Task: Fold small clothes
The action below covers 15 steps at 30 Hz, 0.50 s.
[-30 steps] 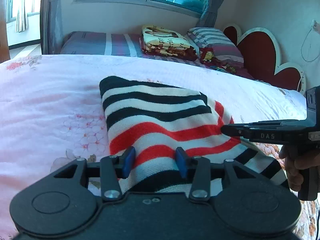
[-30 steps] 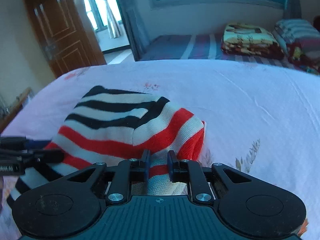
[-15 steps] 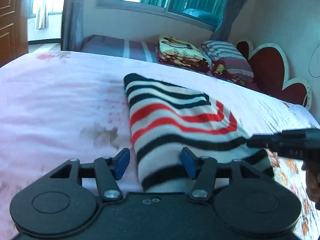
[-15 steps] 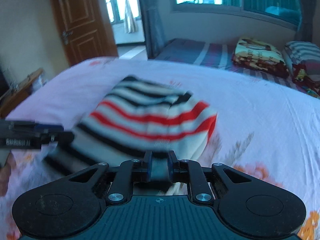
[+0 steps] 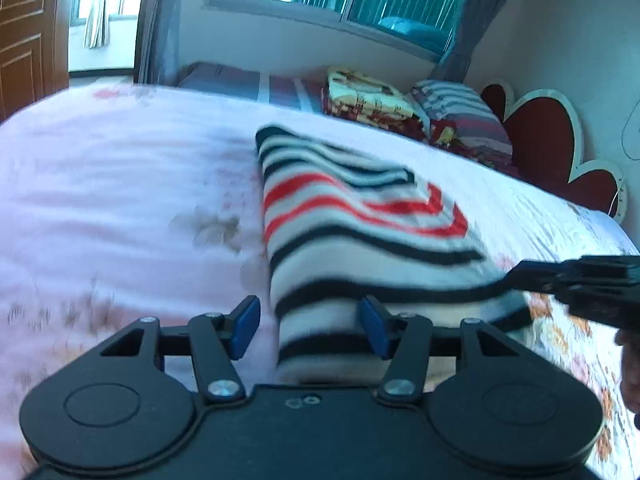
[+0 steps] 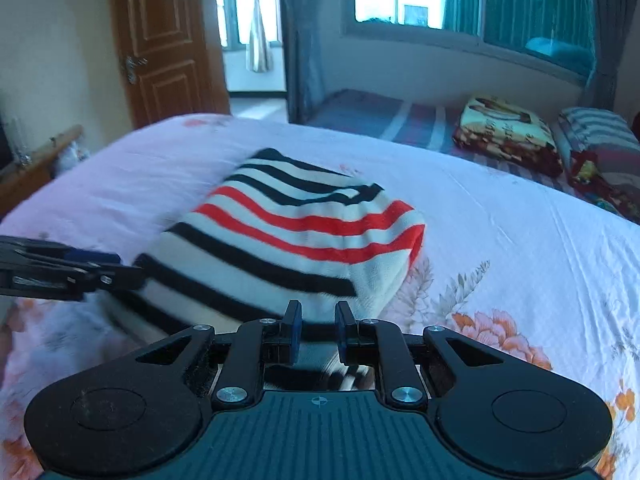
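Striped garment (image 6: pixel 296 236) edge pinched in right tongs (image 6: pixel 317 334).

A bed (image 5: pixel 120 208) with a pale pink floral bedspread (image 6: pixel 520 240) carries a folded knit sweater (image 6: pixel 288 236), striped black, white and red, lying across its middle. Orange flowers (image 6: pixel 496 332) are printed near the bedspread's close edge.
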{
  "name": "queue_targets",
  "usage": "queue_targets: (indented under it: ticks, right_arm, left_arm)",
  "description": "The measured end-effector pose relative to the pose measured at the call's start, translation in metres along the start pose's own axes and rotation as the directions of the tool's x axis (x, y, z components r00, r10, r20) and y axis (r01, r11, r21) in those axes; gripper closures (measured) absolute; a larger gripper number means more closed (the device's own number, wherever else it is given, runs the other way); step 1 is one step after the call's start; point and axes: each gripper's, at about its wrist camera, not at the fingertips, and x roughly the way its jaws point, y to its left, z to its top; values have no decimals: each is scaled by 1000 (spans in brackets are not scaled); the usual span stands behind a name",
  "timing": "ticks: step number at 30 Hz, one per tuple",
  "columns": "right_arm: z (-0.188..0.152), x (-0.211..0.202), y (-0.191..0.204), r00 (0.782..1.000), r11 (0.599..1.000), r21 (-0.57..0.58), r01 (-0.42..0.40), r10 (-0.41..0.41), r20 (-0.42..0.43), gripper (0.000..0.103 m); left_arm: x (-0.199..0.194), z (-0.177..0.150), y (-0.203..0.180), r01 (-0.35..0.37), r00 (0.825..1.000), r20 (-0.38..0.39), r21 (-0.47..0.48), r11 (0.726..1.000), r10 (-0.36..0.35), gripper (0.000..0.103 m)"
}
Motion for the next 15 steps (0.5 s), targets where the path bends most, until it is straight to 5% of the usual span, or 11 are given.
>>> queue_targets:
  ticks: [5, 15]
  right_arm:
    - [-27, 30, 2, 990, 999, -25, 46, -49, -133, 87]
    - [-40, 39, 7, 994, 993, -105, 61, -69, -80, 86]
  left_arm:
    - [19, -19, -6, -24, 998, -58, -12, 1000, 23, 47]
    - [19, -21, -24, -169, 984, -45, 23, 985, 170, 35]
